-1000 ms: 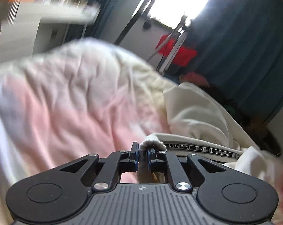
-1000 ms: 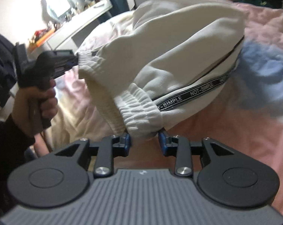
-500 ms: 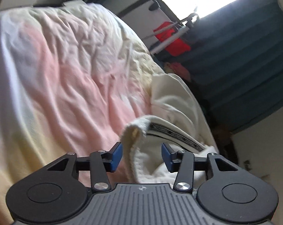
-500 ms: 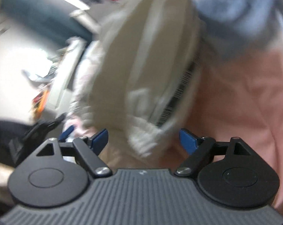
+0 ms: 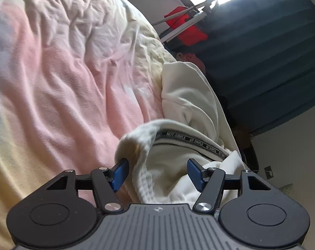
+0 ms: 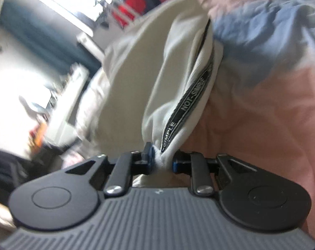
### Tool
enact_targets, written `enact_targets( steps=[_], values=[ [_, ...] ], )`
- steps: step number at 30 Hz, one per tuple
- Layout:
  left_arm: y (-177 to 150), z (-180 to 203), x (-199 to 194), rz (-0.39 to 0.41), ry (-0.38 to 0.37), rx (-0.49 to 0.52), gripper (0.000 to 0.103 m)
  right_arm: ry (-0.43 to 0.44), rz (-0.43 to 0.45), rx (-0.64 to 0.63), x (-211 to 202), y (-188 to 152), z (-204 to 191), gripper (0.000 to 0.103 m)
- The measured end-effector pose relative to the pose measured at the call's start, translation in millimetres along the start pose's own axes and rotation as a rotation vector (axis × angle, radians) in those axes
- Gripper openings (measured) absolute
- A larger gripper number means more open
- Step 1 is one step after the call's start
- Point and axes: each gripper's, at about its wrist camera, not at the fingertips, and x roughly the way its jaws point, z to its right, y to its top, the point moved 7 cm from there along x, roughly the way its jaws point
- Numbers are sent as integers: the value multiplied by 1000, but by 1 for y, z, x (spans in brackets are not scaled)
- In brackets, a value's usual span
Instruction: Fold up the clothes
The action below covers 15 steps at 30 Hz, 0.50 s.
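A second ago the left gripper (image 5: 158, 174) was pinched tight on the ribbed cuff of the cream pants (image 5: 188, 108). Now its fingers (image 5: 120, 174) have just been opening and stand about half apart, with the cuff lying loose between them, not squeezed. The right gripper (image 6: 162, 162) let go wide and has just been closing again, and now it pinches a bunched bit of the pants (image 6: 136, 66) right by the black stripe (image 6: 188, 102). So it looks like one fold is laid down and the hands are taking new holds. The pants lie on the pink bed cover (image 5: 59, 87). Their long way runs from the grippers toward the dark curtain (image 5: 267, 62).
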Motion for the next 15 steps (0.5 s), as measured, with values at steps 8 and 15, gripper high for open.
enact_targets(
  steps=[8,15],
  values=[
    [-10,14,31,-52,53,171,36,-67,11,-23,6,-5,4,21],
    [7,9,6,65,-104,69,9,-112,-15,-21,3,-9,19,21]
  ],
)
